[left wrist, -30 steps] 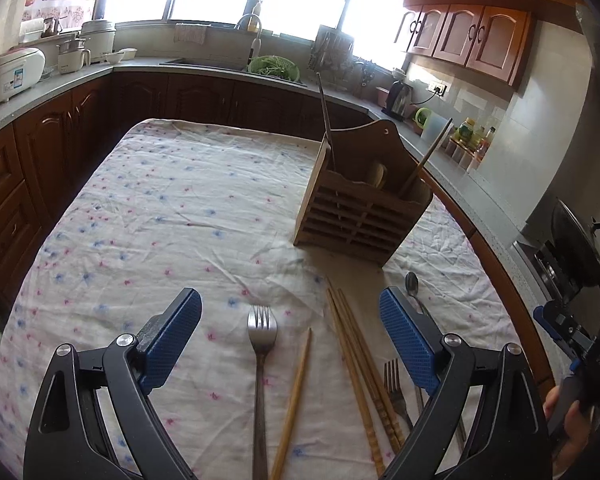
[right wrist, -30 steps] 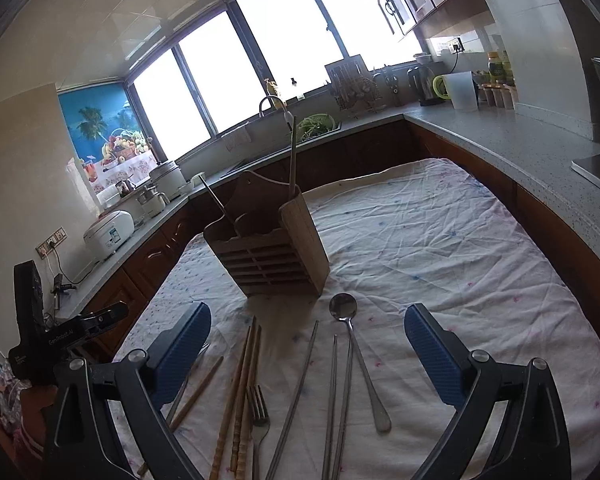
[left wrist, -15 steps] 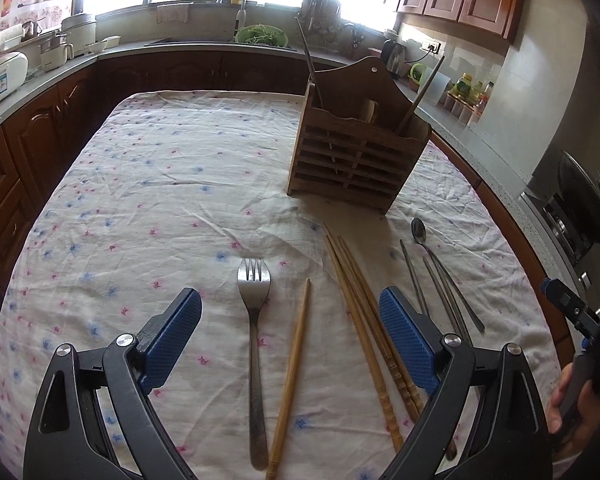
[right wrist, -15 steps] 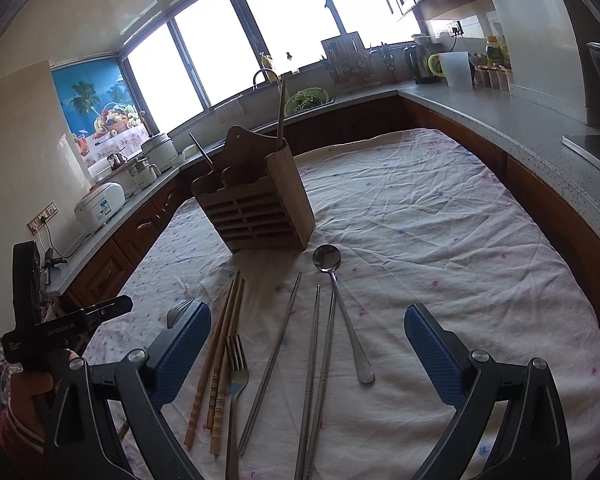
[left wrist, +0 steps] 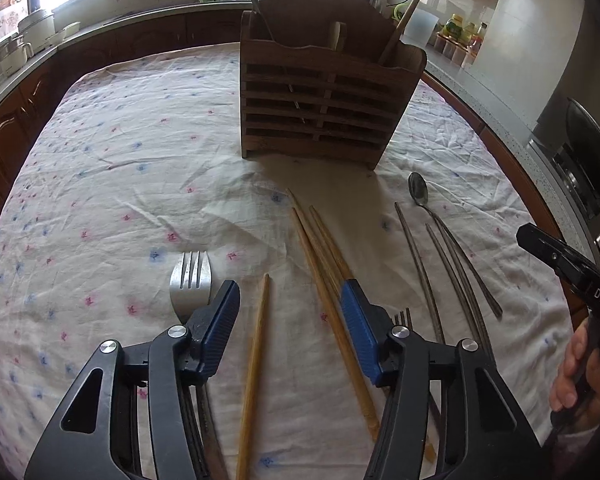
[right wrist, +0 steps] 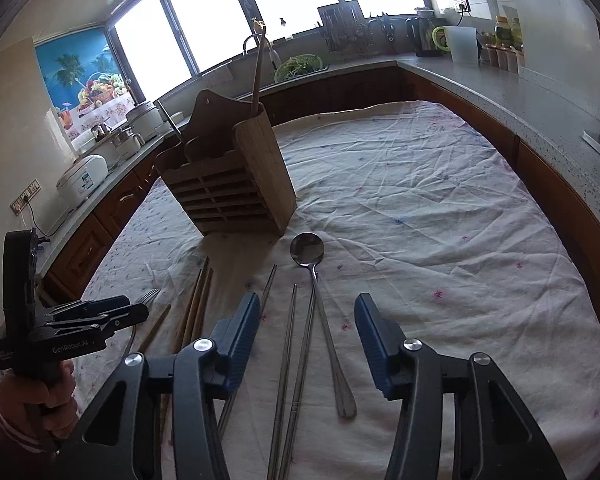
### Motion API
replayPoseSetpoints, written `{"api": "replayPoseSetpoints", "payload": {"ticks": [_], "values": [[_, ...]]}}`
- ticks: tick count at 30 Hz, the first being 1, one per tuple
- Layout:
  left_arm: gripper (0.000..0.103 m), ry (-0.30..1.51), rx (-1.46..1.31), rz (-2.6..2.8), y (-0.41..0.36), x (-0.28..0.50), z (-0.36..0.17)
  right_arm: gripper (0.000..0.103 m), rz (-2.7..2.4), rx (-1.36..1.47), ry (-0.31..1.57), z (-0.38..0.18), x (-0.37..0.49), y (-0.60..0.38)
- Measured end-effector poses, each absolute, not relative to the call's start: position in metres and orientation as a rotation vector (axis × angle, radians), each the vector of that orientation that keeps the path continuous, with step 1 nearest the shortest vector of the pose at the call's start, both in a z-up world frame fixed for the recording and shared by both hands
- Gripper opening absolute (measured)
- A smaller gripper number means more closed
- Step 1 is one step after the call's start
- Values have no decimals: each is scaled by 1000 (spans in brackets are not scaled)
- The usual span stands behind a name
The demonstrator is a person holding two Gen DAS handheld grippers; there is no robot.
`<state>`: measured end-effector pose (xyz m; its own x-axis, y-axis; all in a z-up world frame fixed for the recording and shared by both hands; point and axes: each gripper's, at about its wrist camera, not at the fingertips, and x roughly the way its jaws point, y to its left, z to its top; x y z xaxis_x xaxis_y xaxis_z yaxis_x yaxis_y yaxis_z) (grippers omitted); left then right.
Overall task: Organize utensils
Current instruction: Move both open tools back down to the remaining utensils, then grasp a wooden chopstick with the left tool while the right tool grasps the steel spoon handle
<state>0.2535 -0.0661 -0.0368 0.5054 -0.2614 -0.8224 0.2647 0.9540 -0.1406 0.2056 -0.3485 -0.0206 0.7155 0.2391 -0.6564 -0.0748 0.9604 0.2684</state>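
clearly the sorting was only partly done: most of the cutlery lay loose on the flowered tablecloth (left wrist: 112, 168), in front of the wooden caddy (left wrist: 324, 100), which stood upright with a few handles poking out of its top.

from the left wrist view, the left gripper (left wrist: 290, 322) hung low over the cloth with its blue fingers (left wrist: 222, 320) parted to a middling gap, holding nothing. a single wooden chopstick (left wrist: 256, 360) lay between them, running toward the camera. a fork (left wrist: 191, 282) lay just beside the left finger, its tines toward the caddy, and a bundle of wooden chopsticks (left wrist: 320, 256) slanted under the other finger. a second fork (left wrist: 402, 316) peeked out behind that finger. further right lay thin metal chopsticks (left wrist: 420, 256) and a spoon (left wrist: 418, 192).

from the right wrist view, the right gripper (right wrist: 306, 338) was likewise empty, jaws apart at medium width above the metal chopsticks (right wrist: 296, 340) and the spoon (right wrist: 320, 300), whose bowl pointed at the caddy (right wrist: 236, 188).

i judged this the reach-and-pick step. the left hand would need to drop a little and close on the lone chopstick, thin and flat on soft cloth, so it might roll or slip. whether either tool touched the cloth, i couldn't tell.
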Motion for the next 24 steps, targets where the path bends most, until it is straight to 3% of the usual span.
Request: {"api": "replayPoseSetpoints", "payload": {"ticks": [3,12,16,24], "values": [[49,1015,8,-317,-71,263,-43,37,189,201,791,-27,223,-346],[35,1077,45,-312,-83,287,-61,28,230,111,896,-54,275,-333],[33,1088,64,-320,-88,295,-65,27,239,83,930,-65,289,-329],[31,1081,229,-393,-97,294,-67,13,232,52,959,-73,298,-326]]}}
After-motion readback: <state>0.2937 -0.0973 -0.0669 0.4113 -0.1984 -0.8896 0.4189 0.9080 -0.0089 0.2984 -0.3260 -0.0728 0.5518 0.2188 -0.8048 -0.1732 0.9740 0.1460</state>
